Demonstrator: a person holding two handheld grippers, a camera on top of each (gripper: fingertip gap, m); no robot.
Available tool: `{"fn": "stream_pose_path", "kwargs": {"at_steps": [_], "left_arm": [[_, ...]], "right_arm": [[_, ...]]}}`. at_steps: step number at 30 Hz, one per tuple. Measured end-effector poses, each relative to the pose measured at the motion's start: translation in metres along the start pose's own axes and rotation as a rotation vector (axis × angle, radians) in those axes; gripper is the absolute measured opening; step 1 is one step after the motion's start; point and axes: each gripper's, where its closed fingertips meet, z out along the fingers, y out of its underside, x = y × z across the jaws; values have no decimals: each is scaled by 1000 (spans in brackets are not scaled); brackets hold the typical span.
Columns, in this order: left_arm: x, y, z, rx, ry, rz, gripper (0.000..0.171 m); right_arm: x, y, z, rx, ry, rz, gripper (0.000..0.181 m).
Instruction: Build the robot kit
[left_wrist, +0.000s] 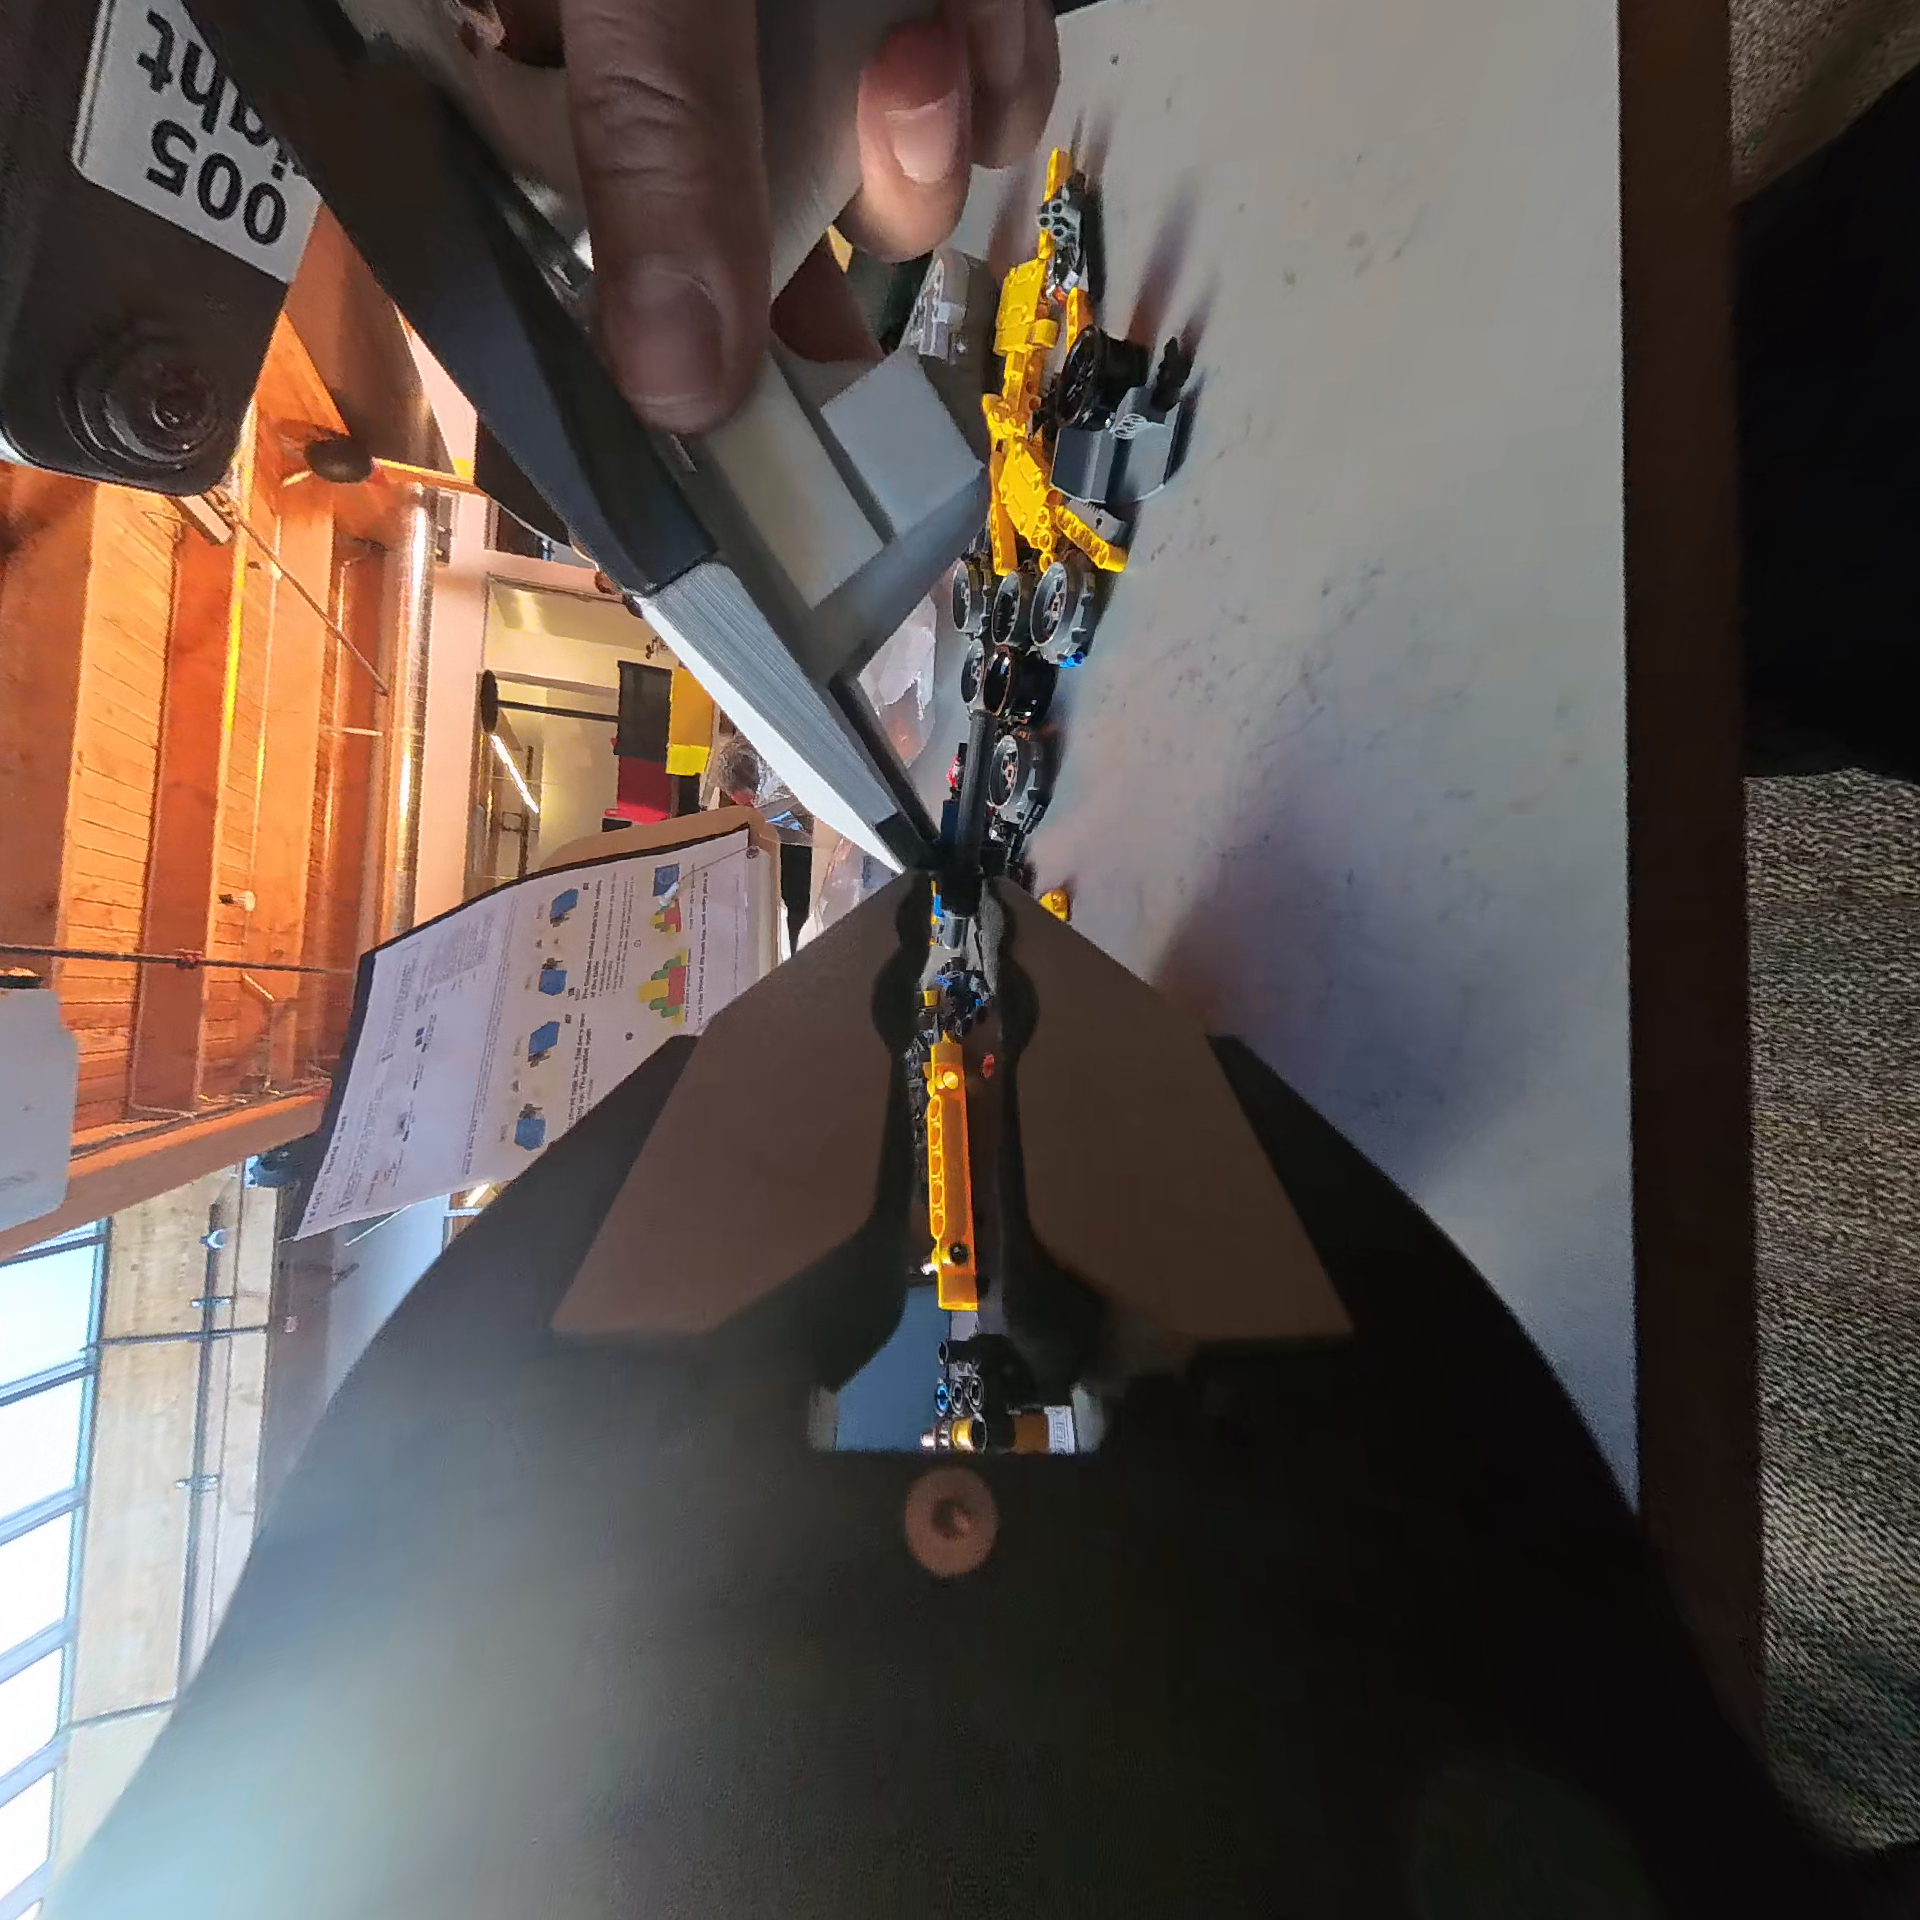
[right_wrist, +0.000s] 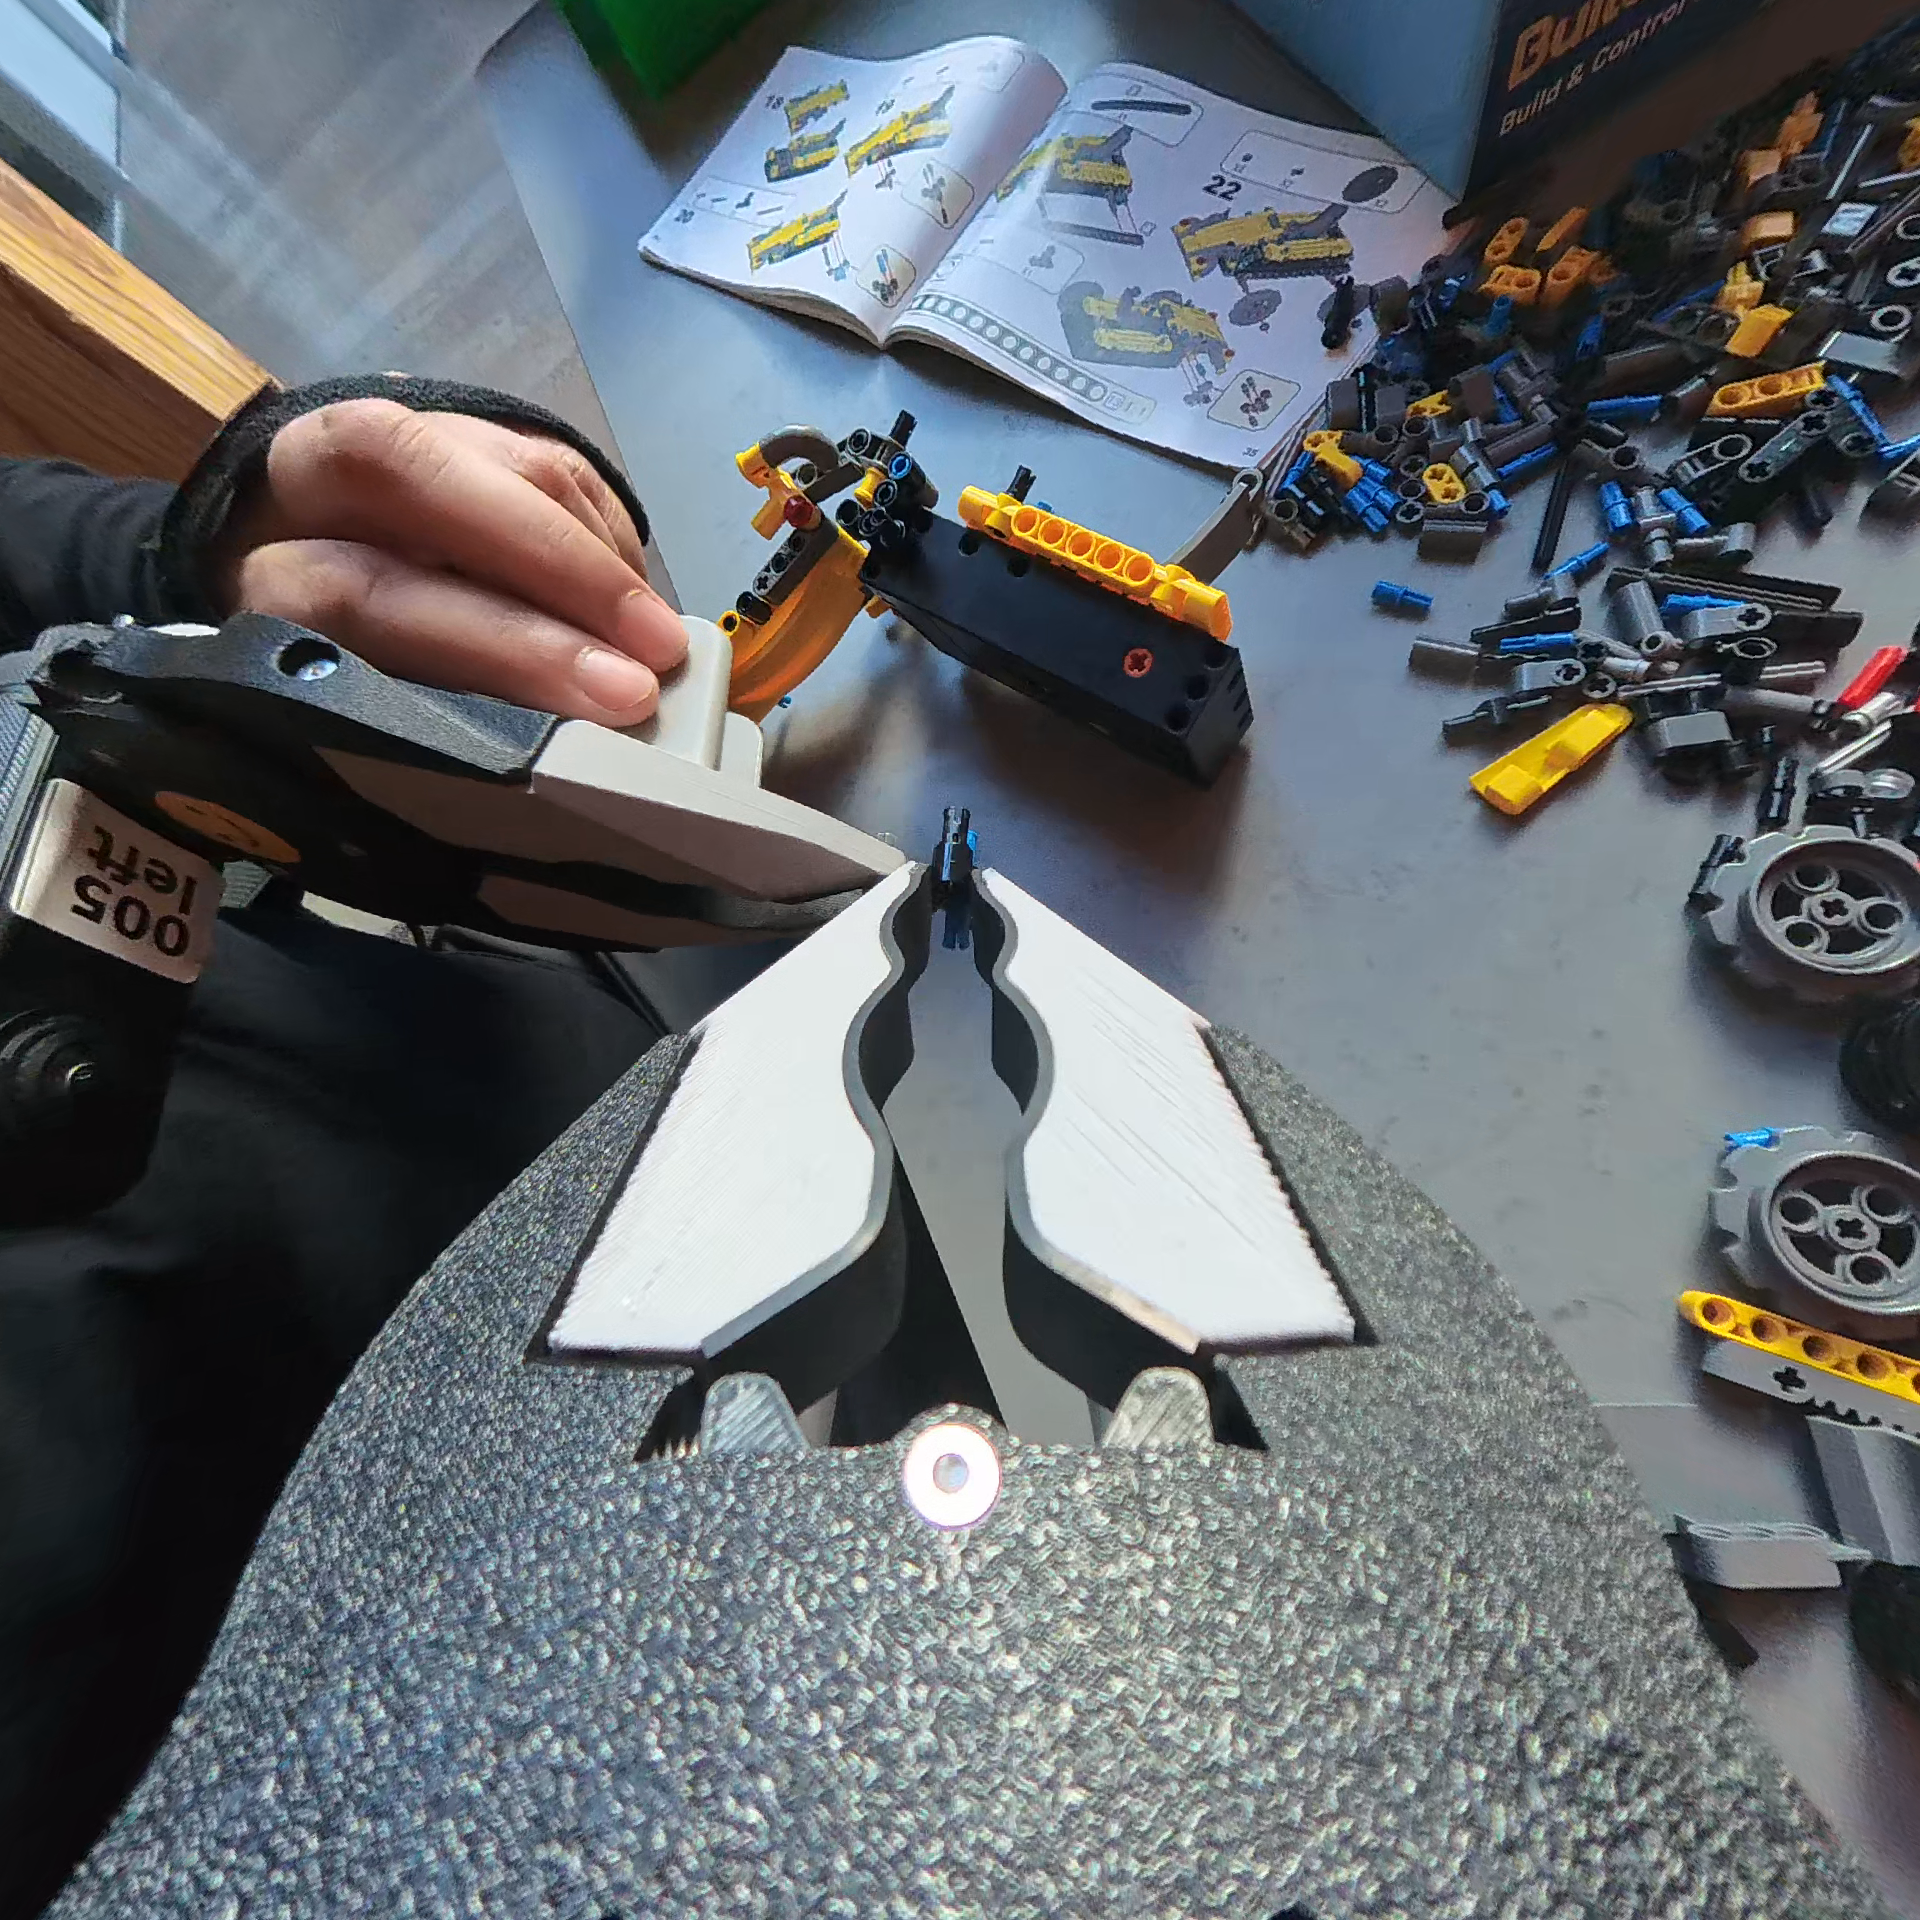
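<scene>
A small black and blue connector pin (right_wrist: 954, 878) is clamped between the tips of the right gripper (right_wrist: 951, 883), just in front of the black and yellow brick assembly (right_wrist: 1049, 613) that lies on the grey table (right_wrist: 1351, 987). The left gripper (left_wrist: 961, 894) is seen with its tips drawn close about the same black pin (left_wrist: 971, 790), though whether it is truly gripped cannot be told. Beyond the assembly an open instruction booklet (right_wrist: 1039, 239) is spread, to its right a heap of loose parts (right_wrist: 1662, 468) is scattered, and grey wheels (right_wrist: 1829, 914) are set nearer, right of the assembly.
</scene>
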Motion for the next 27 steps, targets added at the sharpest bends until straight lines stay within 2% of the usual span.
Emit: {"fn": "stream_pose_path", "kwargs": {"at_steps": [6,12,15,18,22,24,27], "left_arm": [[-3,1,-2,18,4,-29,3],[-29,1,-16,112,-49,-162,4],[-44,0,-24,167,-74,-223,4],[-55,1,-31,206,-81,-263,4],[-56,1,-33,249,-53,-282,4],[-57,-2,-34,289,-41,-322,4],[-55,-4,-34,333,0,-414,4]], "right_arm": [[-4,-6,0,32,-33,-6,7],[-16,-29,-17,217,-117,-112,13],[-15,-35,-36,318,-138,-232,17],[-14,-31,-49,397,-68,-426,18],[-32,-27,-48,377,93,-689,25],[-35,-31,-45,340,182,-777,23],[-44,-38,-44,324,231,-872,23]]}}
